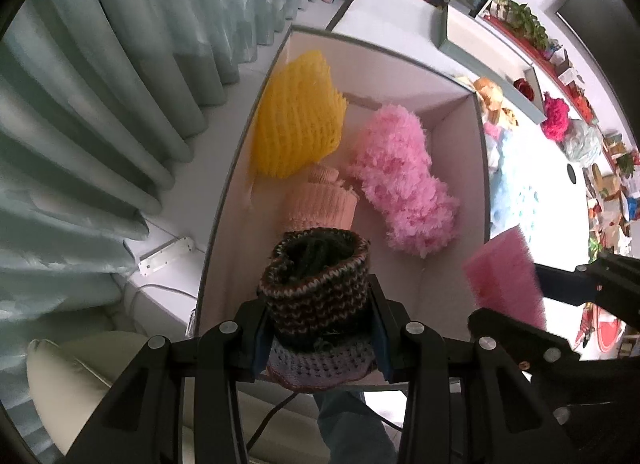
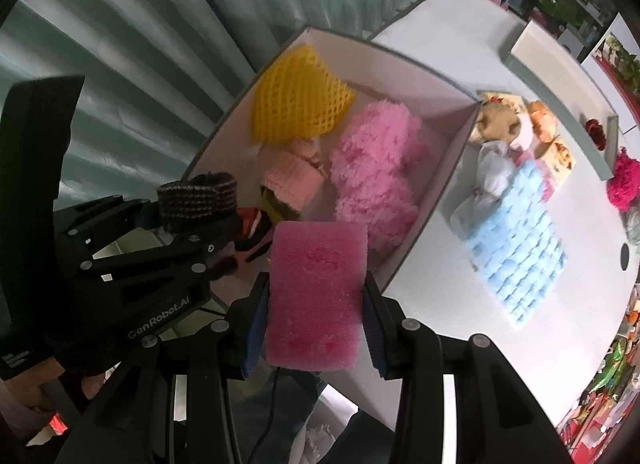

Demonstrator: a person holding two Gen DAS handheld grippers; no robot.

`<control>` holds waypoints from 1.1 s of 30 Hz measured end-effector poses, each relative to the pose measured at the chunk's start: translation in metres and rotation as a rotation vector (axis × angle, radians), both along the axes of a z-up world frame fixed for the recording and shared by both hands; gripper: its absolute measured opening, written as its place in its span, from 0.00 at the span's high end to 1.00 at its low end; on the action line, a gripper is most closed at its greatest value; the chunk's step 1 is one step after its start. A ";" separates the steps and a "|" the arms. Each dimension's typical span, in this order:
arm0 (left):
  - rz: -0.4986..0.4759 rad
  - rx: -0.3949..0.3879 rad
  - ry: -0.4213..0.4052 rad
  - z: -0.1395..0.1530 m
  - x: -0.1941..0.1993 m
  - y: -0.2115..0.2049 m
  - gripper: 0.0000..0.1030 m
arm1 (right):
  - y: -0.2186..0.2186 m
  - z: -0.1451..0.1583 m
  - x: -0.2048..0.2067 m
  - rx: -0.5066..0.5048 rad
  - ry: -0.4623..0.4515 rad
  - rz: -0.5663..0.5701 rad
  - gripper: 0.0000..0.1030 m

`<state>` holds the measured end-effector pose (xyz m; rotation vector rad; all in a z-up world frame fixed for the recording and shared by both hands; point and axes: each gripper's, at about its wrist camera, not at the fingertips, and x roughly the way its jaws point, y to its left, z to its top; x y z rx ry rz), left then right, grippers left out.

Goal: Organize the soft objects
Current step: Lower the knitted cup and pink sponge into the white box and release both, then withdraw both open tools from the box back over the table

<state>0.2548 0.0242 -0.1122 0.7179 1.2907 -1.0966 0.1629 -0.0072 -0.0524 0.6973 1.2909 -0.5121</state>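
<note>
My left gripper (image 1: 320,328) is shut on a dark striped knitted piece (image 1: 316,284), held over the near end of the open white box (image 1: 456,132). My right gripper (image 2: 316,320) is shut on a pink foam sponge (image 2: 316,296), above the box's near edge (image 2: 404,260). Inside the box lie a yellow foam net (image 1: 296,124), a fluffy pink piece (image 1: 400,180) and a peach knitted item (image 1: 320,204). In the right wrist view the left gripper (image 2: 188,220) shows at the left with the knitted piece (image 2: 198,200).
On the white table (image 2: 460,324) right of the box lie a light blue knitted cloth (image 2: 516,248), a plush toy (image 2: 496,124) and a magenta pompom (image 2: 624,180). A grey tray (image 2: 608,144) stands farther back. Pale green curtains (image 1: 100,104) hang at the left, with a power strip (image 1: 164,258) below.
</note>
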 end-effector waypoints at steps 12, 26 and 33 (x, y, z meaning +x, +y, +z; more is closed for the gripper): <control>0.030 0.039 0.024 -0.014 0.011 -0.003 0.48 | -0.006 -0.038 0.009 0.095 0.018 0.008 0.46; 0.158 -0.083 0.020 0.033 0.040 -0.001 0.00 | -0.041 -0.011 -0.045 0.096 -0.054 -0.172 0.00; 0.209 -0.062 0.013 0.040 0.053 0.002 0.00 | -0.050 -0.023 -0.107 0.139 -0.051 -0.354 0.00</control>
